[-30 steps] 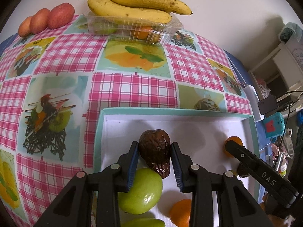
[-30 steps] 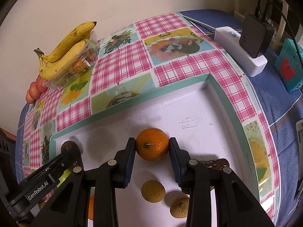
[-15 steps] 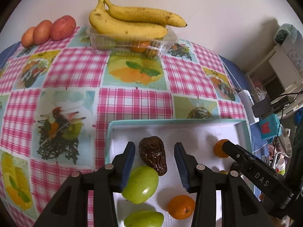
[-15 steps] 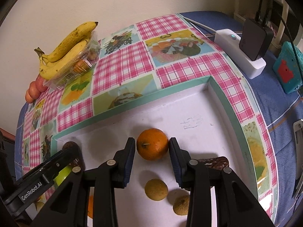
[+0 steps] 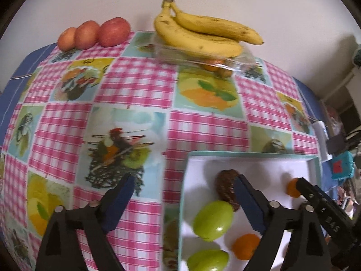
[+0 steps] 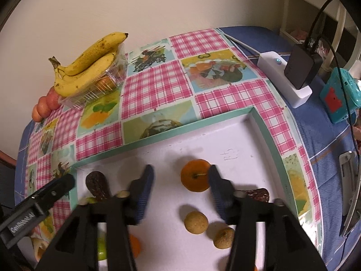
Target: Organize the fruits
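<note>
tray [image 6: 266, 124]: orange [image 6: 195, 175], dark fruit [image 5: 226, 188], two green fruits [image 5: 213, 217], small orange [image 5: 245, 246], two brown balls [image 6: 195, 222] | clear box [image 5: 237, 64] at desk [image 5: 135, 103] back edge, bananas [image 5: 198, 36] on top | left hand-held gripper [image 5: 183, 199] just opened wide, empty, straddles tray's left rim | right hand-held gripper [image 6: 181, 187] just opened, orange loose between jaws | tray centre bare

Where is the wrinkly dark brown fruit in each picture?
Left wrist view: the wrinkly dark brown fruit lies at the far left of the white tray with the teal rim, partly behind a tong finger.
Right wrist view: it lies in the tray's far left corner.
Shared landmark: the bunch of yellow bananas.
</note>
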Demonstrator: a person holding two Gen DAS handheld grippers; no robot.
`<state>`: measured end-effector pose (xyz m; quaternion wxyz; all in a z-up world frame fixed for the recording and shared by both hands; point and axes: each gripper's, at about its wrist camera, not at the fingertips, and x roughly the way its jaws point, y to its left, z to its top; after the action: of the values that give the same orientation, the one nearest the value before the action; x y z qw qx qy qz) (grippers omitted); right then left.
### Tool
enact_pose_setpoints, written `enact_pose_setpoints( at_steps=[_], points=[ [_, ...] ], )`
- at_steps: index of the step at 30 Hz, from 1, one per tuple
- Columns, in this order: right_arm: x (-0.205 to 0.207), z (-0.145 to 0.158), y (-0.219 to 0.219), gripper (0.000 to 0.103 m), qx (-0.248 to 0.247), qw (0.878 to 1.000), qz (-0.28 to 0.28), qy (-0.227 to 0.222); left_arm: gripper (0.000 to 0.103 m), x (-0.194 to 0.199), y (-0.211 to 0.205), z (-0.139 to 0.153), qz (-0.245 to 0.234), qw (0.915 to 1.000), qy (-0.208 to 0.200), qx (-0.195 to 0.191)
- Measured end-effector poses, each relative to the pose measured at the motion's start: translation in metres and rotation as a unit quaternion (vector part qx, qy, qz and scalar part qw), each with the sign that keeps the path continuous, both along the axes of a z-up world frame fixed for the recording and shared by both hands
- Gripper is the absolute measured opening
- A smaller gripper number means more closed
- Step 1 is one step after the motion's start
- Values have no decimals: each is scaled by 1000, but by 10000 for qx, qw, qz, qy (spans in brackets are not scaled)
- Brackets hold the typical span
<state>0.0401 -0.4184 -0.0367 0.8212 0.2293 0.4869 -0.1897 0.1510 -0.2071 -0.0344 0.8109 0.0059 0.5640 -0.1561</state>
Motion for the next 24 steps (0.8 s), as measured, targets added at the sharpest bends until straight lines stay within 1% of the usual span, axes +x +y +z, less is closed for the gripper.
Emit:
enact_pose_setpoints(
  at_steps=[3, 5, 6, 7, 11, 12, 13, 14, 18, 24],
  points=[
    [1, -1, 0, 66, -55, 10000, -17, 56, 98, 3, 4, -2, 68, 9999, -13, 90],
    [1, -2, -1, 69, -94, 9999, -13, 87, 98, 3, 5, -3, 96, 9999, -39, 127],
    [2, -2, -1, 75, -120, 9999, -13, 103, 99, 4, 6, -4, 101, 9998, -45, 160],
    [2, -3, 0, 81, -131, 9999, -15, 106, 102, 4, 6, -5, 105, 9997, -60, 211],
    [3, -5, 2, 82, -136, 9998, 44, 108, 103, 5, 9, -7, 197, 9987, -189, 433],
    [4, -5, 3, 84, -169, 9998, 73, 114, 103, 5, 10, -6, 209, 9986, -203, 441],
    [4, -6, 4, 92, -193, 9997, 84, 118, 103, 6, 11, -5, 212, 9986, -211, 435],
    [5, -6, 6, 95, -227, 9996, 93, 117, 103, 6, 13, -4, 211, 9986, -220, 424],
    [6, -3, 11, 96, -272, 9995, 153, 61, 103, 2, 18, 5, 208, 9975, -388, 550],
    [2, 3, 20, 96, -175, 9997, 181, -32, 103, -7, 22, 20, 172, 9936, -669, 895]
  ],
)
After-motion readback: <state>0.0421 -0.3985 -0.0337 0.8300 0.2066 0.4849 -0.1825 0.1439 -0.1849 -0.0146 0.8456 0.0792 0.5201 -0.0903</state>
